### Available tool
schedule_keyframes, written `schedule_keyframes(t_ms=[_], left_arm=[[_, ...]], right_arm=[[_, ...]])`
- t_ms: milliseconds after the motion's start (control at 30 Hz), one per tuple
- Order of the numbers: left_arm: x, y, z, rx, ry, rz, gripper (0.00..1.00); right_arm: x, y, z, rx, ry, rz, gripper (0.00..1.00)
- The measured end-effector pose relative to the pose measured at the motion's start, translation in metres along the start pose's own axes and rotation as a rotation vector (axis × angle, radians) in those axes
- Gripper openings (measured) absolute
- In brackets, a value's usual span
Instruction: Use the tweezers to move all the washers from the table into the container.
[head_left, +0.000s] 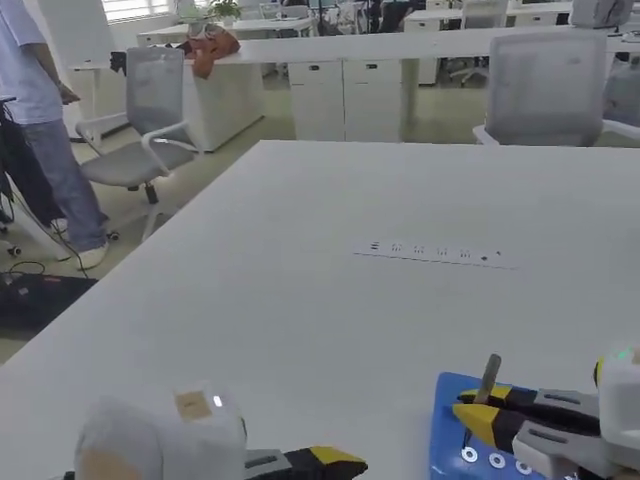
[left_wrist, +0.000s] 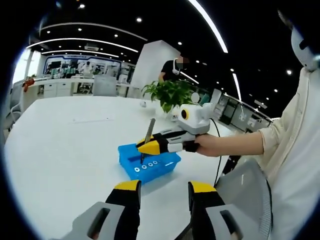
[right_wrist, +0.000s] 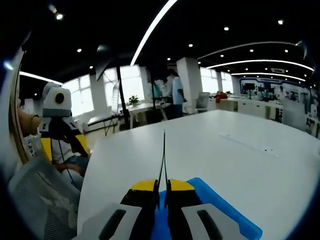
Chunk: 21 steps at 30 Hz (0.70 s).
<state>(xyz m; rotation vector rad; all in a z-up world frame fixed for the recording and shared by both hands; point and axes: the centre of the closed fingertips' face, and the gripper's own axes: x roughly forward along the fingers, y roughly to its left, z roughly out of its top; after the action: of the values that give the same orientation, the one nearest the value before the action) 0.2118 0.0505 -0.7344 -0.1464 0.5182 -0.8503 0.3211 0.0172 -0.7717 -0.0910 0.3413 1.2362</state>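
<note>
Nearest in the left gripper view, the grey left tongs with black-and-yellow tips (left_wrist: 162, 186) stand with their jaws apart and nothing between them, above the near edge of the wide white counter (left_wrist: 60, 150). In the head view the same tongs (head_left: 335, 462) lie low at the bottom edge, left of centre.

Just beyond them a shallow blue plastic rectangular container (left_wrist: 167, 169) sits on the counter. The small silver ring washers (left_wrist: 149, 166) lie inside it in a short row; in the head view they show at the bottom right (head_left: 497, 460), on the floor of the container (head_left: 445, 415).

The right tongs (left_wrist: 149, 146), of the same grey, black and yellow make, hang over the container, held by a hand (left_wrist: 210, 145) that reaches in from the right. Their jaws are pressed together on a pair of thin metal tweezers (left_wrist: 149, 131), one end of which sticks up past the yellow tips. In the right gripper view the two slim blades of the tweezers (right_wrist: 163, 155) rise from between the closed jaws and meet at a point.

Farther across the counter a long narrow flush socket strip (head_left: 435, 252) is set into its surface. Beyond the far edge stand grey mesh office chairs (head_left: 150, 120) and white desks (head_left: 340, 90), and a person in a light top and jeans (head_left: 40, 130) stands at the left.
</note>
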Motion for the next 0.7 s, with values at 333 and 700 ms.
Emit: schedule_keyframes(t_ms=[333, 700], left_arm=[[0.008, -0.024, 0.020, 0.072, 0.007, -0.086, 0.23], [0.027, -0.052, 0.018, 0.263, 0.124, -0.200, 0.19]], right_arm=[[-0.032, 0.045, 0.009, -0.015, -0.044, 0.079, 0.04], [-0.057, 0.096, -0.032, -0.067, 0.107, 0.252, 0.04]])
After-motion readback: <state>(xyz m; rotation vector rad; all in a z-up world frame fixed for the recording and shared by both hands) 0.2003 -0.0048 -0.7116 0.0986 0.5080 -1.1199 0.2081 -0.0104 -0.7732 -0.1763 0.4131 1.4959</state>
